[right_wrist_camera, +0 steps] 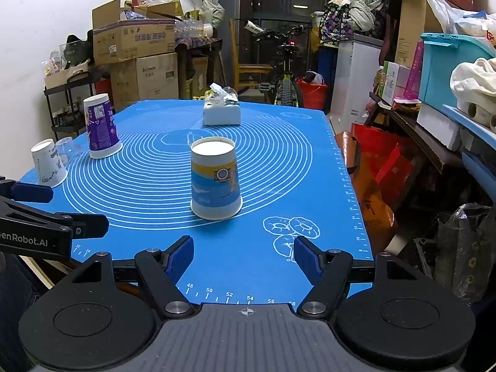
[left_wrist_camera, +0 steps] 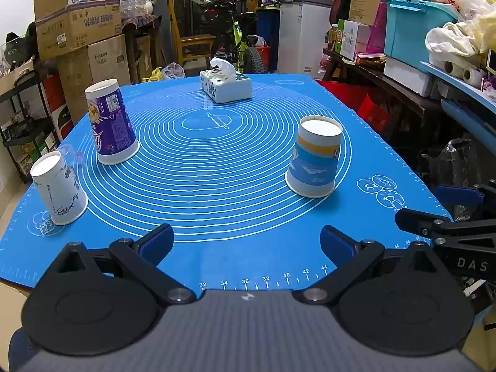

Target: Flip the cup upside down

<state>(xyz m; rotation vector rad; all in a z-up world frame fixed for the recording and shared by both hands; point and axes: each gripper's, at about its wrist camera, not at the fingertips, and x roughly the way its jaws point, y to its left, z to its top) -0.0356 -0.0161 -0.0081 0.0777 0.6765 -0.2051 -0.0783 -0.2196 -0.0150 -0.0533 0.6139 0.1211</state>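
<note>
Both grippers, left gripper (left_wrist_camera: 246,241) and right gripper (right_wrist_camera: 243,255), hang spread and empty as three paper cups, blue-banded cup (right_wrist_camera: 216,178) nearest, stand inverted, task apparently complete

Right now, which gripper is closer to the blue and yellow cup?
Right. The right gripper faces the blue and yellow cup head on, open, short of it. The left gripper sits farther left, cup off to its right.

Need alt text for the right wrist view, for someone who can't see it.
The open right gripper hovers at the near edge of a blue mat, facing an upside-down blue-and-yellow cup. Purple cup and white cup, also inverted, stand far left, tissue box behind.
</note>
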